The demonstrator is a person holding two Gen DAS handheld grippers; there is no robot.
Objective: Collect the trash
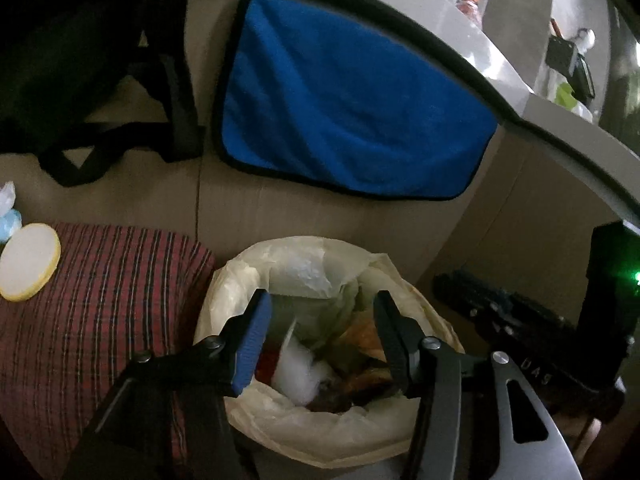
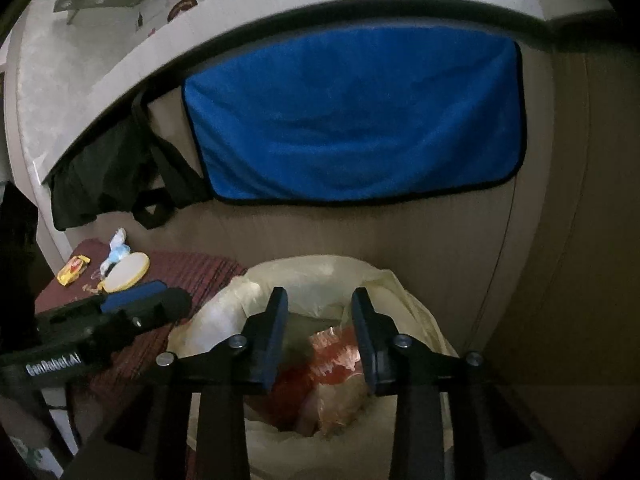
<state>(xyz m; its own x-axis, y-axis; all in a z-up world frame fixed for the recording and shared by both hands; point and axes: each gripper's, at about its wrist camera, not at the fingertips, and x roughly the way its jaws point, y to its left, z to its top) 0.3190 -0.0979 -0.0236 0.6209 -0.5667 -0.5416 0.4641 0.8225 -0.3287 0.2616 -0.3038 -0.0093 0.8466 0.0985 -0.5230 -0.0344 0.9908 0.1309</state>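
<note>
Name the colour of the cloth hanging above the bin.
Blue with a black edge; the cloth shows best in the right wrist view.

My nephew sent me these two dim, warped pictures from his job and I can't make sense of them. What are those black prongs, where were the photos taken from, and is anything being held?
The prongs are the fingers of two hand-held grippers; a person carries one in each hand. Each has a wide-angle camera looking along its fingers, hence the warping. One picture is from the left gripper, the other from the right gripper. Both hover over a bin lined with a pale trash bag that already holds wrappers and crumpled paper. Both are open and hold nothing. Beside the bin lies a red plaid cloth with leftover bits on it: a round yellow-rimmed lid, a yellow wrapper and a pale blue and white scrap. Behind hangs a blue towel against cardboard.
</note>
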